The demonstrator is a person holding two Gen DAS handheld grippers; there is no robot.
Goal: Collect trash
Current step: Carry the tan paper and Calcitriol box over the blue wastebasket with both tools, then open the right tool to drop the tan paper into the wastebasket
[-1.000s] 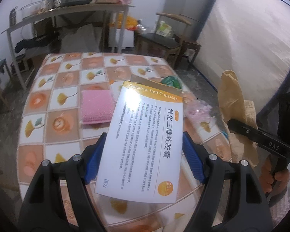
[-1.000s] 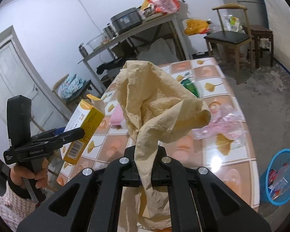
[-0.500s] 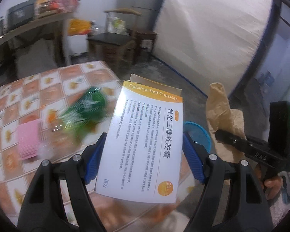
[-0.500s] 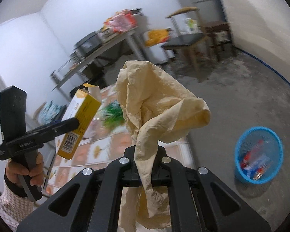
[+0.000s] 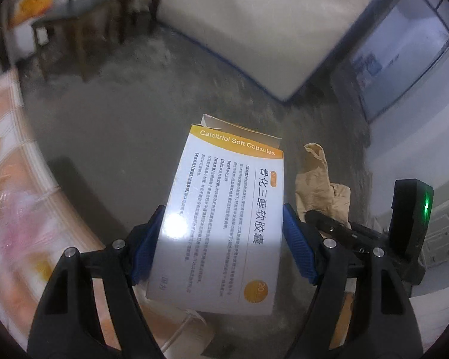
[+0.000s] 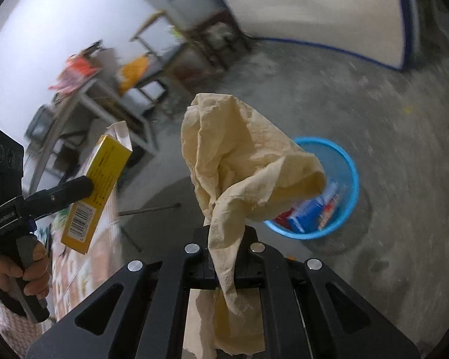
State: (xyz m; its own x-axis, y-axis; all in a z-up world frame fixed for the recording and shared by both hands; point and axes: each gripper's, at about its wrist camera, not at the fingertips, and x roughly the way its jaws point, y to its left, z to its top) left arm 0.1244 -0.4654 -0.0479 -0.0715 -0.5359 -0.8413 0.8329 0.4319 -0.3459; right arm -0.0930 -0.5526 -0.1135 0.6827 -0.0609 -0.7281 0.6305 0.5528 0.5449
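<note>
Both hands have swung off the bench toward the blue basket, left gripper clamping the medicine box, right gripper pinching crumpled paper, ready to drop.

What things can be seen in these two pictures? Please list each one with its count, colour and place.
medicine box: one, white and yellow, between the left gripper's blue pads
crumpled paper: one, tan, pinched in the right gripper
basket: one, blue, on the floor beyond the paper, with packaging inside
table: one, orange and white tile pattern, at the left edge
chair: one, dark wood, blurred, far left on the floor
shelf: one, grey metal, blurred, by the wall with bags on top
left gripper: one, black, shut on the box
right gripper: one, black, shut on the paper
hand: one, around the left gripper's handle
</note>
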